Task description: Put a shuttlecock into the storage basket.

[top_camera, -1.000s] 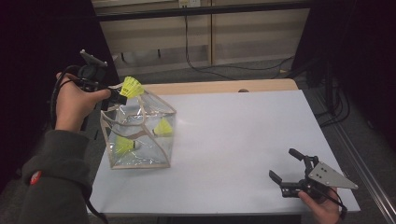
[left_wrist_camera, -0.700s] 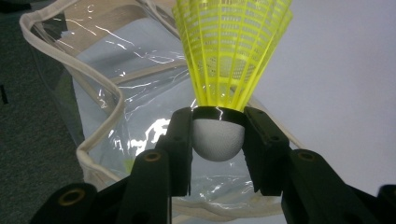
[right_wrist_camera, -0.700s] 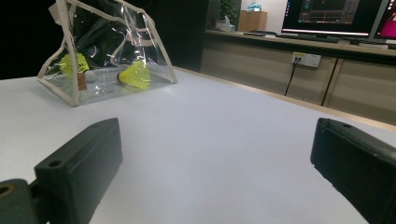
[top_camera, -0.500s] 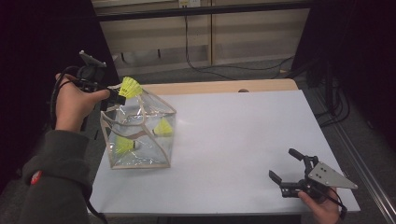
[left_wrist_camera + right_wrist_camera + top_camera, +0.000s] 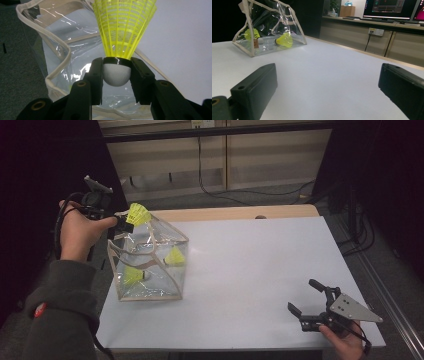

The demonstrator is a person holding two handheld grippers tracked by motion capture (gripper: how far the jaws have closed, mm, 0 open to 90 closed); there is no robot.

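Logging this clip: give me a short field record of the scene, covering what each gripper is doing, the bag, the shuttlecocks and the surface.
left gripper: shut on the white cork of a yellow shuttlecock, skirt pointing away from the jaws, held over the bag's open top
right gripper: open, nothing between the jaws, low at the table's near right corner
bag: clear plastic with beige trim, standing on the table's left side
inside bag: two yellow shuttlecocks
table: white top

I'm working in what looks like a lab or office test room: a white table (image 5: 260, 270) stands by a long wooden bench with wall sockets (image 5: 375, 31), trailing cables (image 5: 235, 195), and computer monitors (image 5: 390, 8) glowing behind.
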